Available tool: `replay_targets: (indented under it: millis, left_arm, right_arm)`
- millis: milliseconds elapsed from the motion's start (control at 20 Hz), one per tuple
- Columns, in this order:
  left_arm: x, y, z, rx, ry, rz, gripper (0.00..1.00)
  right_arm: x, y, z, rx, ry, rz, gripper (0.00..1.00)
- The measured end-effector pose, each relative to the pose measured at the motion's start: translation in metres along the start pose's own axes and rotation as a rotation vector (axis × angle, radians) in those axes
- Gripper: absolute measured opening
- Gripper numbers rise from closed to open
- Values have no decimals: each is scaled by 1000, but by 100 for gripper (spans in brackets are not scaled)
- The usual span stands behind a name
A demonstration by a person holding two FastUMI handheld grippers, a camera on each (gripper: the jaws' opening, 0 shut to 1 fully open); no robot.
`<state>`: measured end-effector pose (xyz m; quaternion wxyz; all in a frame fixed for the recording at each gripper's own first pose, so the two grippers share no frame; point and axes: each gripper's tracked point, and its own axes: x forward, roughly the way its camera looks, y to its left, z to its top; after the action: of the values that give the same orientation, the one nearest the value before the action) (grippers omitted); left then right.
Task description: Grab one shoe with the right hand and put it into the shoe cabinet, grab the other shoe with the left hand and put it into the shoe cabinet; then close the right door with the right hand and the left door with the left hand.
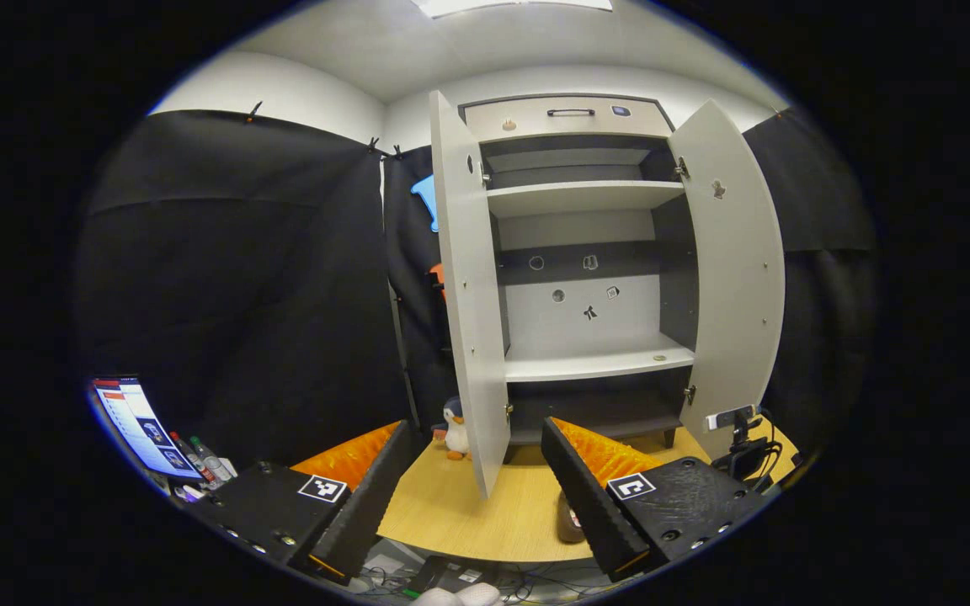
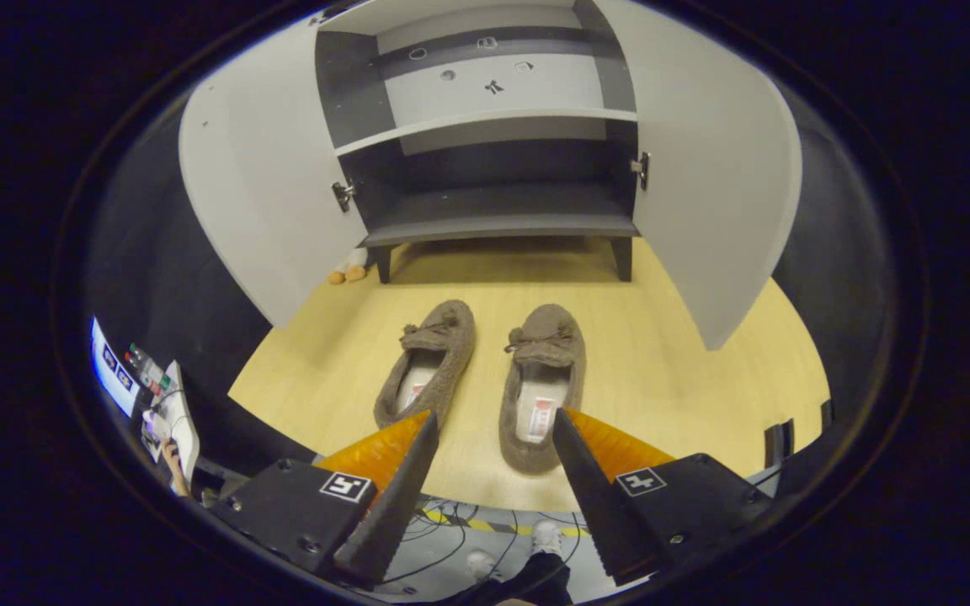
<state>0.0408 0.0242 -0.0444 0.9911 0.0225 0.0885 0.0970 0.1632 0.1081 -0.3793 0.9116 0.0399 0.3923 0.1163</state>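
Observation:
Two brown fuzzy slippers lie side by side on the wooden platform, toes toward the cabinet: the left shoe point(image 2: 428, 362) and the right shoe point(image 2: 542, 383). My right gripper point(image 2: 493, 425) hovers open above the right shoe's heel, touching nothing. The shoe cabinet point(image 2: 498, 202) stands behind them with both doors swung wide. In the left gripper view my left gripper point(image 1: 475, 438) is open and held higher, facing the cabinet point(image 1: 590, 362), its left door point(image 1: 468, 295) and right door point(image 1: 738, 269). A bit of one shoe point(image 1: 569, 520) peeks out beside its right finger.
A small penguin toy point(image 1: 454, 427) sits on the floor by the left door's foot. A monitor point(image 1: 138, 425) and bottles point(image 1: 203, 459) stand at the left. A camera on a stand point(image 1: 738, 438) is at the platform's right edge. Cables lie on the floor in front of the platform.

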Motion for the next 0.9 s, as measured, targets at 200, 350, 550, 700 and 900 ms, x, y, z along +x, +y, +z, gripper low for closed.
replay_targets:
  millis: [200,350,550,700,900]
  left_arm:
    - [17,5,0,19,18,45,96]
    - [29,10,1,22,26,76,96]
    - [42,11,-1,30,48,103,97]
    - [52,12,-4,38,65,124,97]
    - [62,9,-3,46,72,140,96]
  right_arm:
    - [52,-4,0,-12,34,-21,89]
    - [84,-6,0,-6,64,-28,88]
    - [118,-13,8,22,74,-47,88]
    - [142,-22,22,70,58,-75,88]
    - [166,-32,36,97,23,-95,86]
